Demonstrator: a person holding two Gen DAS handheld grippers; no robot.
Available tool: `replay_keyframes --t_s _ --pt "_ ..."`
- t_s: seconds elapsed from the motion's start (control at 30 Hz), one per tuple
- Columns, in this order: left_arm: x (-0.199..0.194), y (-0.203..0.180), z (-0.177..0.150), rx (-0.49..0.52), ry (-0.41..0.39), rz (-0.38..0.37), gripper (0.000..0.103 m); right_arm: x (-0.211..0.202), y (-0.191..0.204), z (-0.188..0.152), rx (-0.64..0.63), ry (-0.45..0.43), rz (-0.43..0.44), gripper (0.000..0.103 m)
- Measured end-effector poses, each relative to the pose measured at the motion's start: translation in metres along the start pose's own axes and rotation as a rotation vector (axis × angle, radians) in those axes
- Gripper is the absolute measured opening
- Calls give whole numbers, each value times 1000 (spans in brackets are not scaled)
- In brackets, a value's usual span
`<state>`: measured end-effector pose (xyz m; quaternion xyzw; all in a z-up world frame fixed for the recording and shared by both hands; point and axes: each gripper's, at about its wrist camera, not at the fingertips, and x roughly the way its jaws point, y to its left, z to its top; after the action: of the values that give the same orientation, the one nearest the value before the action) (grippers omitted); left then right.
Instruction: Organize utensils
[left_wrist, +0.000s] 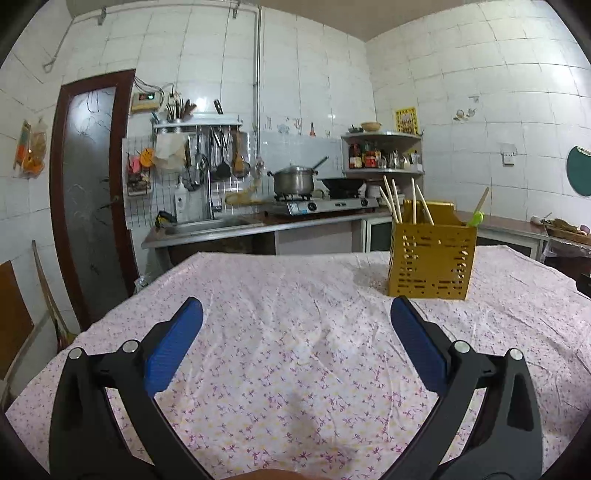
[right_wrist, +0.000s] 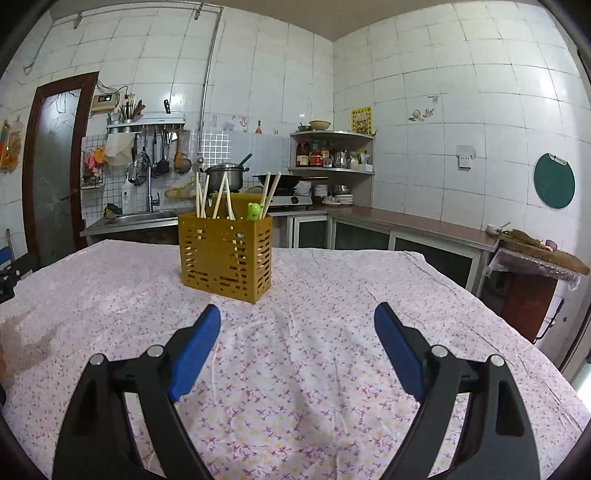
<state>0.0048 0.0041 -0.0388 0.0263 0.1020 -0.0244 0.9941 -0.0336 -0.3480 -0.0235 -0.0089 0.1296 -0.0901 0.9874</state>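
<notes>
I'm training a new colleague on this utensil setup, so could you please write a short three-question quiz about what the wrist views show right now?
1. True or false: the left tool is shut on a chopstick.
2. Multiple choice: where do the chopsticks stand? A) flat on the tablecloth B) in the yellow slotted holder C) in the sink
3. Short answer: what colour is the small frog-shaped piece sticking out of the holder, on a chopstick?

Key
1. False; both the left tool and the right tool are open and hold nothing.
2. B; they lean upright in the yellow slotted holder, which sits on the floral tablecloth.
3. Green.
</notes>
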Motion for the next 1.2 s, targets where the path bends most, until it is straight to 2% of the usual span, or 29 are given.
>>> replay_keyframes --t_s 0.13,0.3,1.2 --pt "0 -4 -1 20 -1 24 98 5 -2 -2 13 23 -10 84" --pt "2 7 0 -26 0 51 98 1 1 -2 1 0 -15 84" --pt "3 4 -3 -17 7 38 98 -1 -2 -4 18 2 -12 84"
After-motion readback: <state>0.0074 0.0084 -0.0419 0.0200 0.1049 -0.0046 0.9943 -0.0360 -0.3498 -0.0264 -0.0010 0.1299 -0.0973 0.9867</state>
